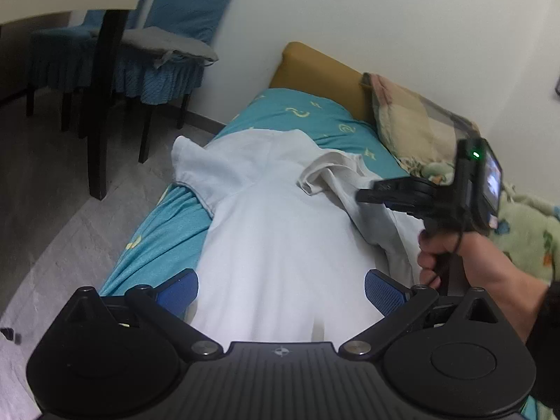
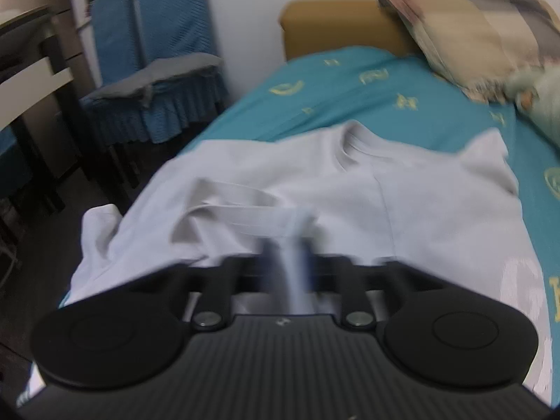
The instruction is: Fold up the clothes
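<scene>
White shirt (image 1: 280, 238) lies spread along the bed (image 1: 308, 112), one sleeve draped over its left edge. Right gripper (image 2: 290, 262) looks clamped on a shirt fold, though blurred. Left gripper (image 1: 280, 290) gapes, empty. Risk: thin pinch slips, fold collapses.

Bed (image 1: 308, 115) with teal patterned sheet, mustard headboard (image 1: 315, 70) at far end. 1 white T-shirt (image 1: 273, 231) spread along its middle, sleeve overhanging left edge. 1 pillow (image 1: 413, 122) at far right corner; pale green blanket (image 1: 525, 231) along right edge.
</scene>
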A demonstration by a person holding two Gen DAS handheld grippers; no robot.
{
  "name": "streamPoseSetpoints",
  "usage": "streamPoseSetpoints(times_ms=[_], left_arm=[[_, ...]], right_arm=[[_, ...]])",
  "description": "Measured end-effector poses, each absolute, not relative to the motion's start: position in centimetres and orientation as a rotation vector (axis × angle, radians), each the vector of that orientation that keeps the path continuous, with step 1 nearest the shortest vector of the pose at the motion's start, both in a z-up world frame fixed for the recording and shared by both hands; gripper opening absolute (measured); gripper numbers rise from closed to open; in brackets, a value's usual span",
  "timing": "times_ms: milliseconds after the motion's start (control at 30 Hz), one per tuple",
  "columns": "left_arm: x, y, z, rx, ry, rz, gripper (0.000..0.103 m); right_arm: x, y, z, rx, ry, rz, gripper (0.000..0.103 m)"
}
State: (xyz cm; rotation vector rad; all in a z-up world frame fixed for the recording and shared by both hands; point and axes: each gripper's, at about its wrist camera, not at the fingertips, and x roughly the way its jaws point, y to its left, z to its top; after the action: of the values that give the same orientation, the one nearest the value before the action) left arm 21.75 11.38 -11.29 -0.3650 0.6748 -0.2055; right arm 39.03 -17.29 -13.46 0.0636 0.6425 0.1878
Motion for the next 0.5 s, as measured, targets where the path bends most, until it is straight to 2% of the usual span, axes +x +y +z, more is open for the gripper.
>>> streamPoseSetpoints(times_ms=[100, 333, 433, 467, 500], left_arm=[[21.3, 12.0, -10.8, -0.372, 0.622, -0.167, 0.100], [19.8, 13.5, -9.1, -0.439, 0.579, -0.120, 0.100], [19.2, 13.6, -8.5, -0.444, 0.584, -0.101, 0.100], [19.0, 13.6, -8.3, -0.443, 0.583, -0.097, 0.100], [18.8, 13.6, -8.1, -0.440, 0.581, -0.095, 0.100]], right_arm=[[36.7, -15.3, -12.4, -0.090, 0.580, 0.264, 0.008], [33.6, -13.2, -13.3, -0.296, 0.731, 0.442, 0.008], [32.8, -12.7, -13.3, -0.372, 0.787, 0.464, 0.011], [32.6, -12.7, -13.0, -0.381, 0.798, 0.465, 0.014], [32.6, -12.7, -12.6, -0.385, 0.808, 0.469, 0.030]])
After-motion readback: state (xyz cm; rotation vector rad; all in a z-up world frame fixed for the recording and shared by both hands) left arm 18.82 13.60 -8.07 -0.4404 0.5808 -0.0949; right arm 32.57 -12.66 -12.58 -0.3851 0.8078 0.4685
